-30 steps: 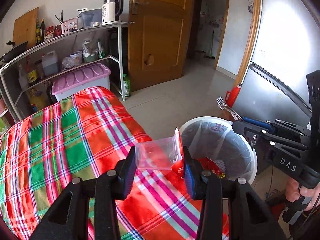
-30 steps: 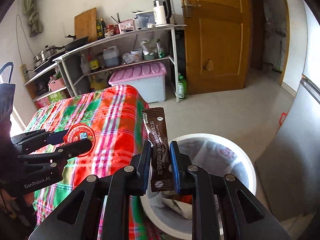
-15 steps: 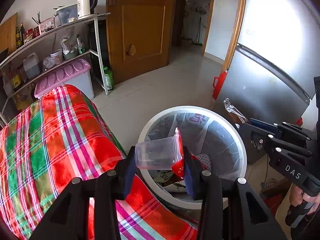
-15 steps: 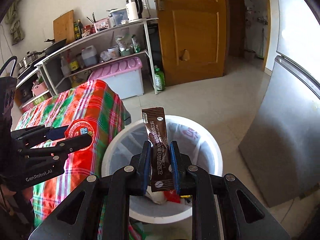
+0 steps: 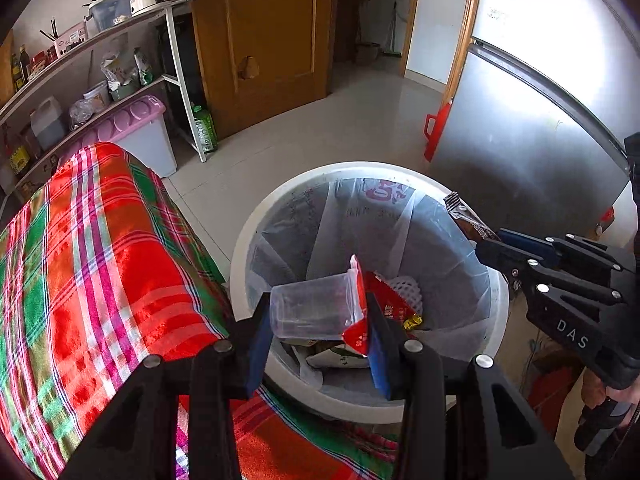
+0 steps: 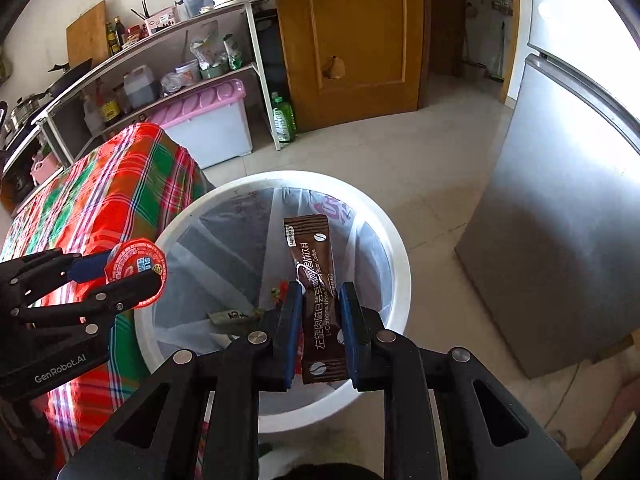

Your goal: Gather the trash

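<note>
My left gripper (image 5: 316,320) is shut on a clear plastic cup (image 5: 312,310) with a red foil lid (image 5: 358,312), held sideways over the near rim of the white trash bin (image 5: 280,200). The cup's red lid (image 6: 136,270) also shows in the right wrist view. My right gripper (image 6: 320,320) is shut on a brown coffee sachet (image 6: 316,280), upright over the bin (image 6: 392,240). The bin has a plastic liner and holds wrappers. The sachet's end (image 5: 466,216) pokes over the bin's right rim in the left wrist view.
A table with a red-green plaid cloth (image 5: 92,260) stands left of the bin. A silver fridge (image 5: 540,140) stands to the right. A metal shelf rack (image 5: 120,60), a pink-lidded storage box (image 5: 132,132) and a wooden door (image 5: 272,40) lie beyond. Tiled floor surrounds the bin.
Both grippers moved from over the table edge to above the bin, each still holding its item. The bin now fills the middle of both views.
</note>
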